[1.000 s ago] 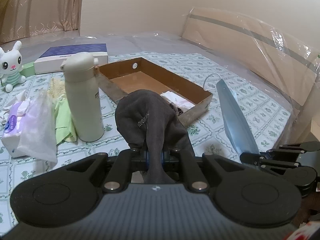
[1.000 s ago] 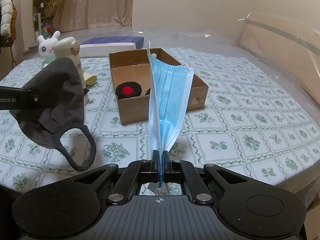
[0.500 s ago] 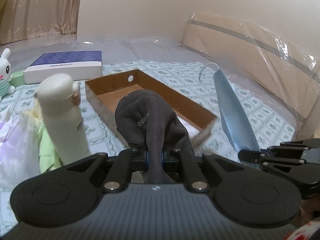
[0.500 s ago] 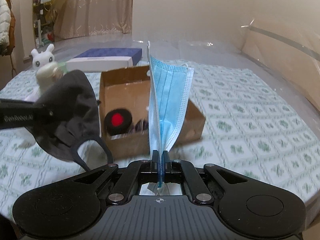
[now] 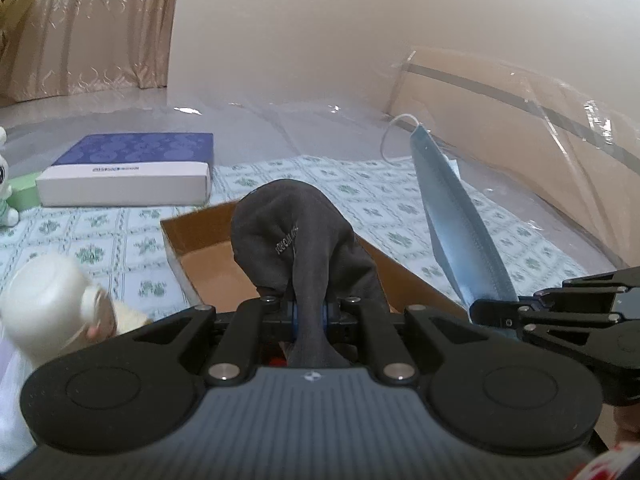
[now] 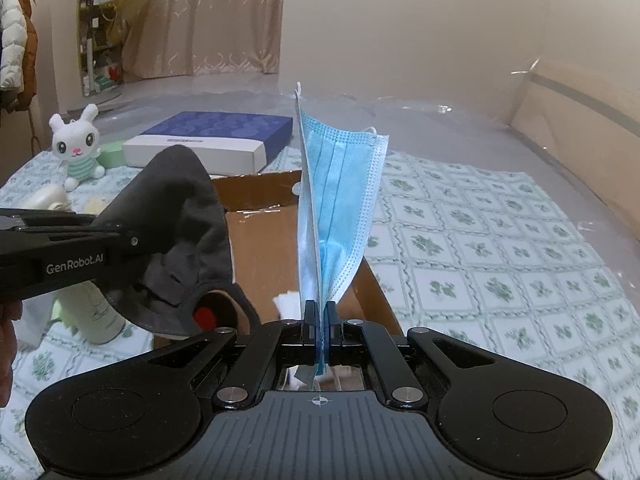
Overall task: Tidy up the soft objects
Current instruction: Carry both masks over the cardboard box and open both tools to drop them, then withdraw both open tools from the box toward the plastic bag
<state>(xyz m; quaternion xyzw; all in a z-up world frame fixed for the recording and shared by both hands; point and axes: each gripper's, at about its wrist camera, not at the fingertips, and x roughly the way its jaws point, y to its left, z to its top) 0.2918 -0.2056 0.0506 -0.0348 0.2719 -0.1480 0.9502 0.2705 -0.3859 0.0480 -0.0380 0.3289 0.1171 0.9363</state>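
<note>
The dark grey mask (image 5: pixel 298 240) stood bunched between the left gripper's (image 5: pixel 308 314) fingers, which were clamped on it, angled downward over the cardboard box (image 5: pixel 208 268). Beside it the right gripper (image 6: pixel 320 320), also tilted down, had its fingers pinched on the blue surgical mask (image 6: pixel 340 200), which rose upright above the box's near end. Something red, probably another soft item, lay below the left fingers.
</note>
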